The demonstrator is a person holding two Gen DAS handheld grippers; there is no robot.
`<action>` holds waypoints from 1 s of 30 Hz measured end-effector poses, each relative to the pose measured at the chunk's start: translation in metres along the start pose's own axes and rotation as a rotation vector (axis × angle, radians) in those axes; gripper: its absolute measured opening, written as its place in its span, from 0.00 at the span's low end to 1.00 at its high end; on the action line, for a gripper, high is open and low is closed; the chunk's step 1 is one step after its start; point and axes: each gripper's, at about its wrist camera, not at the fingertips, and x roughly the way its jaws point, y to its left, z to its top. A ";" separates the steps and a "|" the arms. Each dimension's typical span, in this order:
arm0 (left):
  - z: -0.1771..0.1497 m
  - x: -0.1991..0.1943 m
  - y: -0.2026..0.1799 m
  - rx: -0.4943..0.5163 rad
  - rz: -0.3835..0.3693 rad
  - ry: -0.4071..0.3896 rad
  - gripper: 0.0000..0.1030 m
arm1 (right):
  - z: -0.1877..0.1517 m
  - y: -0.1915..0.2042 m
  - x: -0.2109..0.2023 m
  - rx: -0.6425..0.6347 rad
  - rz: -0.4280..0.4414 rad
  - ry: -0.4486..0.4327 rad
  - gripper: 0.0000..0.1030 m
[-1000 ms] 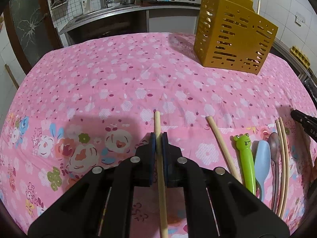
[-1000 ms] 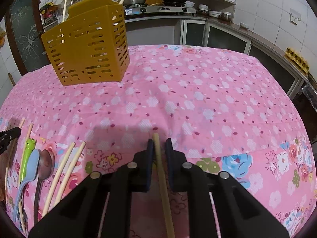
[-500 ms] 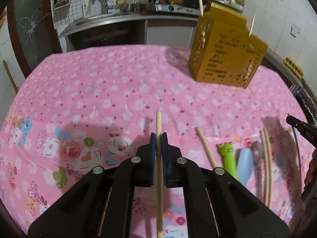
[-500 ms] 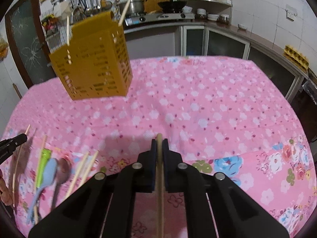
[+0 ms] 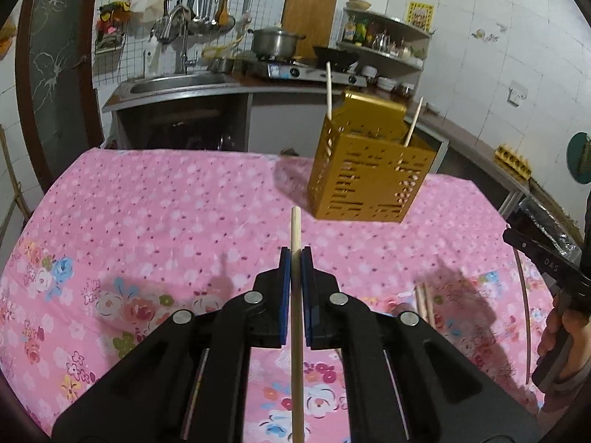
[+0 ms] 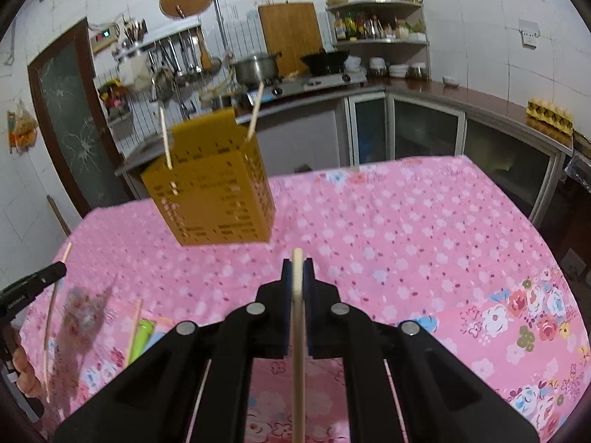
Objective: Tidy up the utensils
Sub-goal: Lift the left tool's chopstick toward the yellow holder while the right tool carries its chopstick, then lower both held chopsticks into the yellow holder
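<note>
Wooden chopsticks are being pinched, one in each gripper. The left gripper (image 5: 295, 254) is clamping its blue pads (image 5: 284, 288) tight on a pale chopstick (image 5: 296, 229), whose blunt tip is sticking out just past the pads while the shaft is running back under the camera. The right gripper (image 6: 298, 267) is squeezing a second chopstick (image 6: 297, 258) the same way, with only a short tip showing beyond the pads. Both grippers are hanging above the pink floral tablecloth (image 5: 155, 199), clear of the fabric.

Farther out, a yellow slotted utensil holder (image 5: 365, 181) is standing on the cloth, already carrying two chopsticks (image 5: 328, 88) that are leaning out of its top. In the right wrist view the same holder (image 6: 214, 195) is sitting left of centre. More loose chopsticks (image 5: 424, 301) are lying on the cloth near the front edge, and a green utensil handle (image 6: 142, 336) is peeking out beside one of them. A person's hand (image 5: 565, 347) is gripping the right gripper's handle at the frame edge.
</note>
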 end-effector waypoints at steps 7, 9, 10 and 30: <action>0.003 -0.005 0.003 -0.015 -0.011 -0.022 0.04 | 0.007 0.004 -0.011 -0.011 -0.001 -0.034 0.06; 0.004 -0.006 0.002 -0.010 -0.007 -0.027 0.04 | 0.007 0.004 -0.012 -0.010 -0.001 -0.038 0.06; 0.004 -0.007 0.002 -0.007 -0.006 -0.029 0.04 | 0.008 0.004 -0.012 -0.010 -0.001 -0.039 0.06; 0.092 -0.037 -0.038 0.068 -0.041 -0.272 0.04 | 0.095 0.037 -0.047 -0.065 0.018 -0.313 0.06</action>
